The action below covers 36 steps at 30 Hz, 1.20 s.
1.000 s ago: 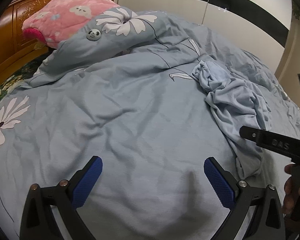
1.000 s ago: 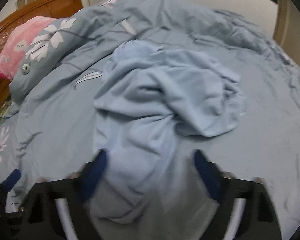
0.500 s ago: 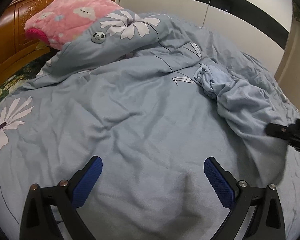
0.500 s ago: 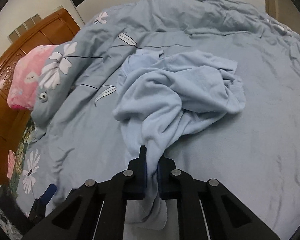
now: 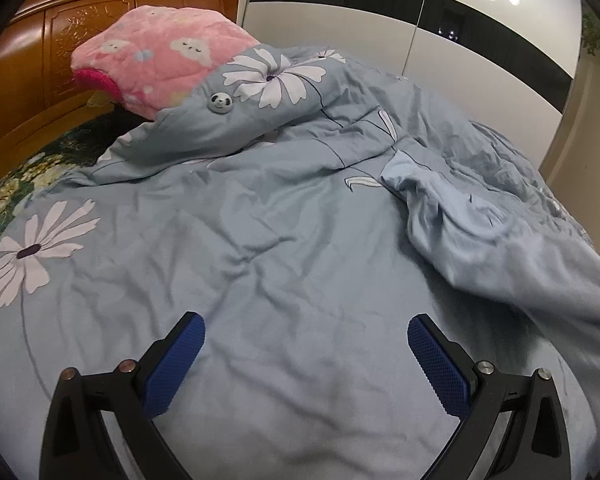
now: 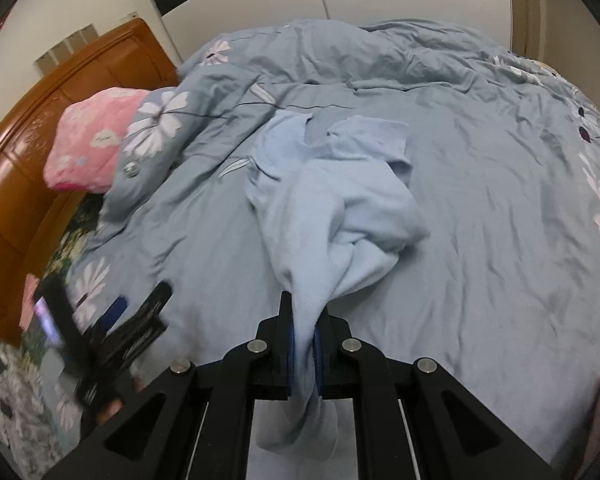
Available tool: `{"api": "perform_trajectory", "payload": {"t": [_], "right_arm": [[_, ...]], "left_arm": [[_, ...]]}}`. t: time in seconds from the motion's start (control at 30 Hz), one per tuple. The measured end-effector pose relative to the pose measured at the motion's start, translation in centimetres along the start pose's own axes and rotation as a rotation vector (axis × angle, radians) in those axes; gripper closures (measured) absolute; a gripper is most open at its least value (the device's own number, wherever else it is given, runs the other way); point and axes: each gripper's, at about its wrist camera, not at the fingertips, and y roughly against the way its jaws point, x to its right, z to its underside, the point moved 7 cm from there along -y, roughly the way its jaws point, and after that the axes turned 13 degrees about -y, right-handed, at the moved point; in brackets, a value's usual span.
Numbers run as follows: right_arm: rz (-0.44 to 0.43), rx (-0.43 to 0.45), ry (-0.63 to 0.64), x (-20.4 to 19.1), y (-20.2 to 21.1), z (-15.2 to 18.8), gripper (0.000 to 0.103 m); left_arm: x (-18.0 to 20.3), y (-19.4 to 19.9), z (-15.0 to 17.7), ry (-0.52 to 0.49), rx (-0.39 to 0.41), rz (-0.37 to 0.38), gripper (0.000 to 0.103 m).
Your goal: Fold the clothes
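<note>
A crumpled light blue garment [image 6: 340, 200] lies on the grey-blue flowered duvet [image 6: 500, 200]. My right gripper [image 6: 305, 336] is shut on one end of it and holds that end lifted, so the cloth stretches up from the bed. The garment also shows in the left wrist view [image 5: 480, 232], at the right. My left gripper [image 5: 306, 340] is open and empty, hovering over bare duvet [image 5: 220, 220] to the left of the garment. It also shows blurred in the right wrist view [image 6: 116, 332].
A pink cloud-print pillow [image 5: 160, 52] lies partly under the duvet against the wooden headboard [image 5: 32, 60]. A white and black wardrobe [image 5: 480, 40] stands behind the bed. A floral sheet [image 5: 12, 188] shows at the left edge.
My right gripper closed on the garment's end and lifted it up and back, stretching the cloth. My left gripper stayed open, and its view tilted up a little.
</note>
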Motion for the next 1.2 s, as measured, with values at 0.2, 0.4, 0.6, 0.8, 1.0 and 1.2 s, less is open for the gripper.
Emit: {"api": "perform_trajectory", "payload": {"t": [0.2,0.4,0.6,0.8,1.0,1.2], "right_arm": [[-0.029,-0.151,0.163,-2.0,4.4,10.0,0.096],[-0.005,-0.311,0.179,-1.0,4.2,19.8,0.096],[0.074,-0.299,0.097,2.5,3.4,21.1,0.094],[0.077,-0.209,0.059,5.0,5.9,19.9,0.062],[0.115,-0.087,-0.059,9.2,7.9,17.4,0.060],[0.124,-0.060,-0.124,12.2,7.9,16.6,0.060]], "left_arm": [[-0.7,4.2,1.7,-0.009,-0.013,0.066,0.000],[-0.4,7.8,3.5,-0.001,-0.047,0.196,0.000],[2.2,7.6,3.6,-0.005,-0.141,0.251,0.000],[5.8,6.0,2.5,-0.035,-0.196,0.275,0.000],[9.7,2.8,1.1,0.042,-0.207,0.372,0.000],[11.3,0.0,0.8,0.058,-0.268,0.348,0.029]]}}
